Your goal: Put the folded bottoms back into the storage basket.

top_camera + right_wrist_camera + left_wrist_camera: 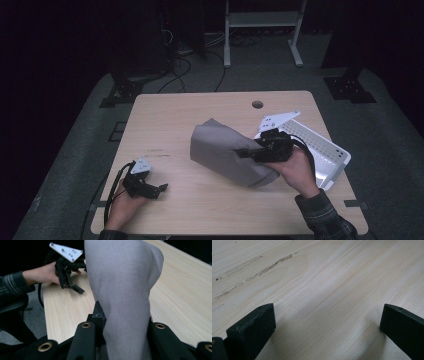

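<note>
High view: fixed above the person's side, facing forward and down, taking in the whole surface [200, 200]. Left gripper view: very low, close over bare wood, looking out between its own jaws. Right gripper view: close behind the grey bag [122, 285], facing across the surface toward the left tongs [75, 287], shared with the high view.

Pale wood-grain surface [200, 200] with a round cable hole [257, 104] near its far edge, scuff marks [262, 267] along the grain, grey carpeted floor [395, 150], white metal frame legs [262, 30] behind, black cables [185, 65] trailing across the floor, black stand bases [348, 87] at either side, dark unlit room beyond
</note>
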Demonstrator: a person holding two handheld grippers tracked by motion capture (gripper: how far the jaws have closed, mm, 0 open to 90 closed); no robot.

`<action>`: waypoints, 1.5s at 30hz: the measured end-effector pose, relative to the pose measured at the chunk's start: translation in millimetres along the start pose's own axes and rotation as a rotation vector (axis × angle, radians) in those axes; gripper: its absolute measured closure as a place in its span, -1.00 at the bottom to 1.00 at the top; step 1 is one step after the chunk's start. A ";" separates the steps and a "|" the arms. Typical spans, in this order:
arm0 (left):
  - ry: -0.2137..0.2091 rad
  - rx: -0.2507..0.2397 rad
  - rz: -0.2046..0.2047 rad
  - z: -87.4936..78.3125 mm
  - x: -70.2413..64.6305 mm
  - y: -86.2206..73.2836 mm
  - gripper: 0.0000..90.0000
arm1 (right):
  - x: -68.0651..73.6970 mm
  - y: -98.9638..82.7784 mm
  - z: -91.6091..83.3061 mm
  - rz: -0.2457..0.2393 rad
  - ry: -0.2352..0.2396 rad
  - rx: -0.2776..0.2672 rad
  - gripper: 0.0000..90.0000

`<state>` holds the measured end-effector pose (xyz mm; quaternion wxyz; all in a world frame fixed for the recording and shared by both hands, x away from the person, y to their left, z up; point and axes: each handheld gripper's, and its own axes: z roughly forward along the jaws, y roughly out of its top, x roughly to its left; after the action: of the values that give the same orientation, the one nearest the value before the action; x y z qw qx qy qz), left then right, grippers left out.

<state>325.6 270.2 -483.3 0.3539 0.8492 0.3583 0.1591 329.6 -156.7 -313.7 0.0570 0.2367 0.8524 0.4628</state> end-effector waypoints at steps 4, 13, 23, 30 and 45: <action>0.000 -0.001 0.000 0.1 0.0 0.0 -1.00 | -3.9 2.6 -9.6 0.004 -0.021 -0.005 0.53; 0.000 -0.001 0.000 0.1 0.0 0.0 -1.00 | -15.2 9.1 -33.5 0.015 -0.063 -0.024 0.53; 0.000 -0.001 0.000 0.1 0.0 0.0 -1.00 | -26.6 15.1 -66.3 0.036 -0.120 -0.046 0.53; 0.000 -0.001 0.000 0.1 0.0 0.0 -1.00 | -36.1 14.9 -86.2 0.053 -0.166 -0.049 0.53; 0.000 -0.002 -0.001 0.2 -0.1 -0.1 -1.00 | -65.0 1.2 -117.9 0.108 -0.272 -0.031 0.53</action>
<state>325.6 270.1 -483.4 0.3550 0.8486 0.3584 0.1592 350.0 -275.7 -253.9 0.1506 0.3418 0.8155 0.4421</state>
